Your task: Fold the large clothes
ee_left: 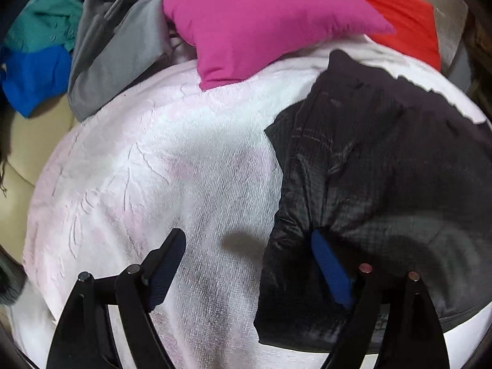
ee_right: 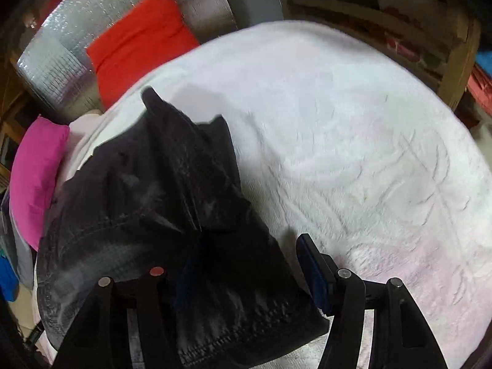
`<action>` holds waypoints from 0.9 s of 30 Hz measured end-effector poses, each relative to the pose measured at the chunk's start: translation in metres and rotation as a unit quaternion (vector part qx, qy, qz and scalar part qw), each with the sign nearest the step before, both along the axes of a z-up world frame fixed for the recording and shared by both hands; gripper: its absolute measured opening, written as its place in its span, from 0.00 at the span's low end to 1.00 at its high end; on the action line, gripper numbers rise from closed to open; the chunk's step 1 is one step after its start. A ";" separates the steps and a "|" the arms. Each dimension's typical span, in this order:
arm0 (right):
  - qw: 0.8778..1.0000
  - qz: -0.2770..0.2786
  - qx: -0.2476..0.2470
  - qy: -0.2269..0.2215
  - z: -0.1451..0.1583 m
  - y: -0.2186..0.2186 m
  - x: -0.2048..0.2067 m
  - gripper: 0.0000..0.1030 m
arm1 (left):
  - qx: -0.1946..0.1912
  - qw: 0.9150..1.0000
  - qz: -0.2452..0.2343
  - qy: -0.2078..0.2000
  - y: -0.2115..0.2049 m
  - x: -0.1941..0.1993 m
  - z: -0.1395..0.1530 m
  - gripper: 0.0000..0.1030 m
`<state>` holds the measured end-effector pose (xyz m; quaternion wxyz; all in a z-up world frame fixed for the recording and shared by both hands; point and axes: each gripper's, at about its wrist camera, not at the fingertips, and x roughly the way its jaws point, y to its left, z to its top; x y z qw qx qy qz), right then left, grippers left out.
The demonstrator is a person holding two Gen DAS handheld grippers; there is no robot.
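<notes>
Black garment on white towel (no writing legible).

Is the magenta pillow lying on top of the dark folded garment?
No: the magenta pillow rests on the white fleecy blanket, apart from the dark folded garment.

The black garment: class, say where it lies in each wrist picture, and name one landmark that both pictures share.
Left wrist view: the black garment fills the right half, lying on the white towel.
Right wrist view: the black garment fills the lower left, on the same towel.
Shared landmark: the pink cushion, top centre in the left view, left edge in the right view.
</notes>
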<state>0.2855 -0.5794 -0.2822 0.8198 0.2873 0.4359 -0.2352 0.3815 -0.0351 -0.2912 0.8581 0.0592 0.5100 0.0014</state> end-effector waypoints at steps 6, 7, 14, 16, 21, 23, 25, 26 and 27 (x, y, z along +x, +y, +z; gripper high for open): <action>0.994 -0.019 -0.073 -0.080 0.055 0.009 -0.021 0.63 | 0.014 0.998 0.014 -0.067 -0.001 -0.012 0.034 0.83; 0.992 -0.016 -0.080 -0.100 0.061 0.012 -0.022 0.62 | 0.019 0.996 0.010 -0.091 -0.005 -0.016 0.042 0.83; 0.992 0.046 -0.074 -0.091 0.054 0.037 0.016 0.23 | -0.034 0.990 -0.074 -0.115 -0.046 -0.035 0.055 0.83; 0.996 0.033 -0.066 -0.056 0.034 0.032 0.032 0.23 | -0.021 0.993 -0.085 -0.081 -0.059 -0.033 0.040 0.83; 0.999 0.028 -0.016 -0.031 0.002 0.017 0.036 0.21 | -0.009 0.996 -0.084 -0.022 -0.068 -0.028 0.011 0.88; 0.999 0.025 -0.005 -0.041 0.010 0.016 0.028 0.24 | -0.011 0.996 -0.081 -0.018 -0.066 -0.028 0.010 0.91; 0.998 0.028 0.001 -0.054 0.019 0.016 0.024 0.24 | -0.009 0.997 -0.072 -0.016 -0.066 -0.027 0.005 1.00; 0.998 0.029 0.001 -0.059 0.023 0.016 0.019 0.24 | -0.008 0.998 -0.067 -0.014 -0.064 -0.026 0.002 1.00; 0.998 0.027 0.000 -0.065 0.027 0.016 0.013 0.24 | -0.014 0.998 -0.066 -0.009 -0.062 -0.025 -0.001 1.00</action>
